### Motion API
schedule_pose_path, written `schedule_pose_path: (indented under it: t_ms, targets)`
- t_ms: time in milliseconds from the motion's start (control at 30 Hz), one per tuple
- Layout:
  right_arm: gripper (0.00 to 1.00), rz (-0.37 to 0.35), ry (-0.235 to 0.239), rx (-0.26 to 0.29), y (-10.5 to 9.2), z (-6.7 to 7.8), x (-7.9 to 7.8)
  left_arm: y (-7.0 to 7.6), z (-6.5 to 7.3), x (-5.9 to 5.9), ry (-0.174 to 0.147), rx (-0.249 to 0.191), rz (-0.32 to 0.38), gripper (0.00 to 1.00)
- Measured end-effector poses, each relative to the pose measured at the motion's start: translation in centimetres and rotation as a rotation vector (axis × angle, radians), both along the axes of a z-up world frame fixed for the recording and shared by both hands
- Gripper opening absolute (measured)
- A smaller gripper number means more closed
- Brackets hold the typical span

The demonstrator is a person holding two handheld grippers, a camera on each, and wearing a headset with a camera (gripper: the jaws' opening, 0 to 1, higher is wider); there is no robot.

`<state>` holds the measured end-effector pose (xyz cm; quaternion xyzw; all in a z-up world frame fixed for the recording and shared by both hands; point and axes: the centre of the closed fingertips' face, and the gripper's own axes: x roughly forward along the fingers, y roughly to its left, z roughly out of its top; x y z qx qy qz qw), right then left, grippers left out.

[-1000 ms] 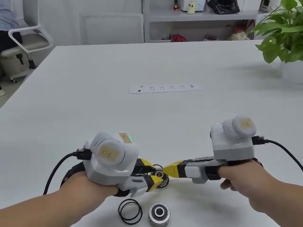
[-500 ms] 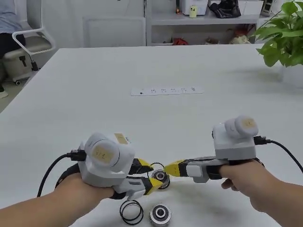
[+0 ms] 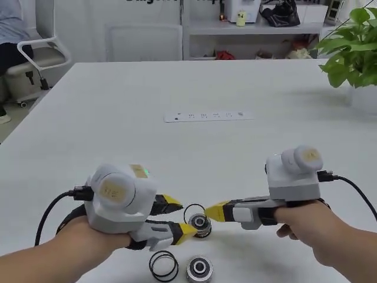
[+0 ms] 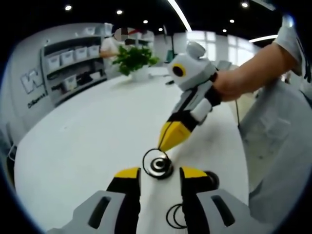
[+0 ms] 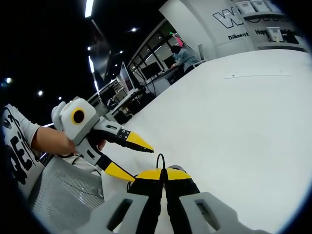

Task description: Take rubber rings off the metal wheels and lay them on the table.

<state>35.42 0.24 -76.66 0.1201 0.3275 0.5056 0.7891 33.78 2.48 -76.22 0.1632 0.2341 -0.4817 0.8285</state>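
Note:
A metal wheel (image 3: pixel 200 224) lies on the white table (image 3: pixel 177 153), between the spread jaws of my left gripper (image 3: pixel 179 217), which is open and not touching it. My right gripper (image 3: pixel 213 212) comes in from the right, shut on a thin black rubber ring (image 3: pixel 194 211) that stands tilted up off the wheel's top. In the left gripper view the wheel (image 4: pixel 161 167) sits just past my left gripper (image 4: pixel 161 173), with the ring (image 4: pixel 154 158) in the other gripper's yellow tip. The right gripper (image 5: pixel 161 176) pinches the ring (image 5: pixel 160 161).
Loose black rings (image 3: pixel 163 265) and a second wheel (image 3: pixel 199 268) lie near the table's front edge. A power strip (image 3: pixel 209 116) is set in mid-table. A plant (image 3: pixel 352 41) stands at far right, a chair (image 3: pixel 35 59) at far left.
My left gripper has opened wider and let go of the wheel, drawing back slightly to the left. The right gripper still holds the ring, now raised off the wheel.

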Motion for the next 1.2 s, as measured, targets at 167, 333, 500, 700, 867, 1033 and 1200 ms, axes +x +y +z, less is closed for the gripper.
schedule_pose_path:
  t_ms: [167, 333, 500, 700, 867, 1033, 1200]
  targets:
    - [0.0, 0.009, -0.003, -0.001, 0.2, 0.2, -0.3, 0.7, 0.3, -0.1, 0.0, -0.005, 0.012, 0.35]
    - [0.0, 0.018, -0.006, 0.001, 0.4, 0.4, -0.6, 0.9, 0.6, -0.4, 0.001, -0.012, 0.016, 0.37]
    - [0.0, 0.027, -0.009, 0.004, 0.6, 0.7, -0.8, 1.1, 0.8, -0.7, -0.002, -0.016, 0.015, 0.39]
    - [0.0, 0.032, -0.009, 0.009, 0.9, 0.9, -1.0, 1.5, 0.8, -1.0, -0.006, -0.012, 0.011, 0.41]
    - [0.0, 0.035, -0.009, 0.017, 1.1, 1.0, -1.1, 1.8, 0.9, -1.3, -0.003, -0.016, 0.014, 0.43]
    - [0.0, 0.039, -0.006, 0.019, 1.2, 1.0, -1.1, 2.2, 0.7, -1.5, 0.0, -0.013, 0.015, 0.44]
    - [0.0, 0.041, 0.0, 0.021, 1.3, 1.0, -1.2, 2.5, 0.8, -1.6, 0.001, -0.02, 0.024, 0.45]
